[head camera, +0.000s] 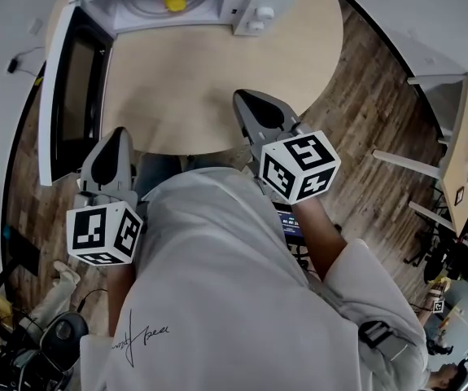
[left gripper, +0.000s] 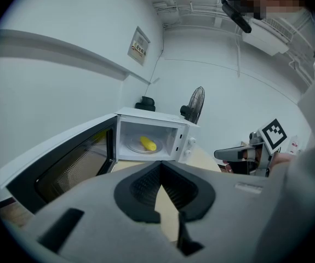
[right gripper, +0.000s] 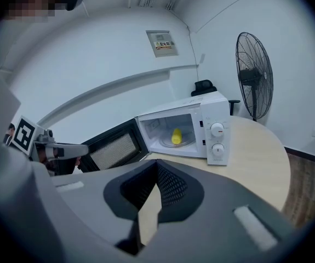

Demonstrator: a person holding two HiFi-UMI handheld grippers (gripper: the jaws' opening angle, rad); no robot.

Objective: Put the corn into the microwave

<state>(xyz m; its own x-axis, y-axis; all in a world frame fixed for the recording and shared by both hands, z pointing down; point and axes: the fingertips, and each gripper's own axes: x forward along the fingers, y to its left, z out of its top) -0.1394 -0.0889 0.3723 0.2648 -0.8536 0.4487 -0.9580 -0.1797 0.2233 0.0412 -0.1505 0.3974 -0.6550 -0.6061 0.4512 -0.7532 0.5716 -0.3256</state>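
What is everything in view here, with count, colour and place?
microwave: one, white, door open, at the table's far side
corn: one, yellow, inside the microwave on its glass plate
table: one, light wood, round, under the microwave
fan: one, black, beyond the table
floor: brown wood planks, around the table
shirt: one, pale grey, worn by the person, low in the head view
left gripper: one, grey, shut, empty, at the table's near edge
right gripper: one, grey, shut, empty, over the table's near edge
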